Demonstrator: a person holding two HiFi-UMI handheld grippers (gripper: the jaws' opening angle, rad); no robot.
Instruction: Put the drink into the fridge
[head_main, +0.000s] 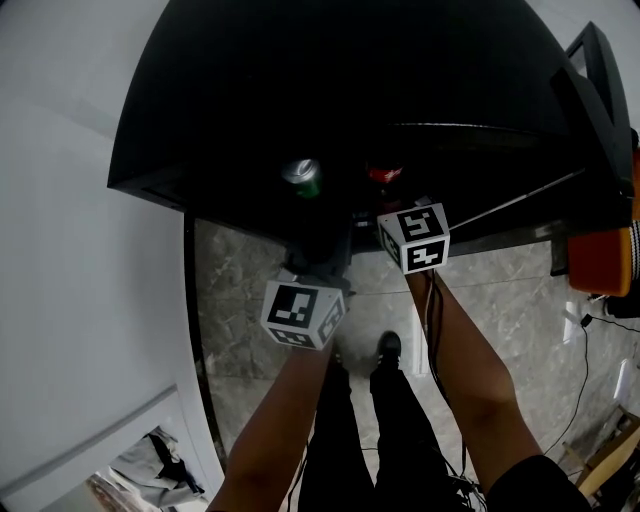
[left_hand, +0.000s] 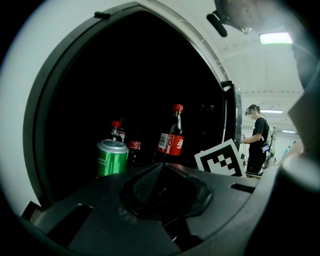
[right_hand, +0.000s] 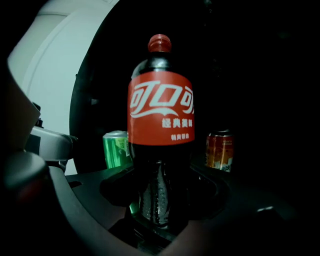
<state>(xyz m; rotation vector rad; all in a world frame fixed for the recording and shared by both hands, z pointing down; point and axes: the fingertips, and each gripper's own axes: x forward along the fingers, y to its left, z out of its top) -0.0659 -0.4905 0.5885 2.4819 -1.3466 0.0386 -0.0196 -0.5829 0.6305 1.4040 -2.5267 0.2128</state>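
"Red label, red cap: was that the cola bottle (right_hand: 161, 120) in your right gripper (right_hand: 159, 195)?"

"It was. My right jaws were clamped on its dark lower body. The bottle was upright, right in the black mouth of the fridge (left_hand: 35, 130)."

"Standing on a shelf, or hanging in your grip?"

"Too dark under it to say; the base was lost in shadow. Beyond it a green can (right_hand: 116, 149) stood on its left and an orange can (right_hand: 220, 150) on its right, both apart from the bottle."

"And the left gripper (left_hand: 161, 169)?"

"Pressed together, ribbed pads meeting, nothing between them. It hung at the opening, pointed in. From there the green can was nearest, with two smaller cola bottles (left_hand: 116, 131) behind it. My held bottle stood taller to their right, and the right gripper's marker cube (left_hand: 221, 159) was just beside it."

"Anything from up top?"

"In the head view both my forearms reached forward with the two cubes near each other. The can's silver lid and the red cap sat side by side under the fridge's dark edge. Far right in the left gripper view, a person (left_hand: 257, 140) stood well back in the room."
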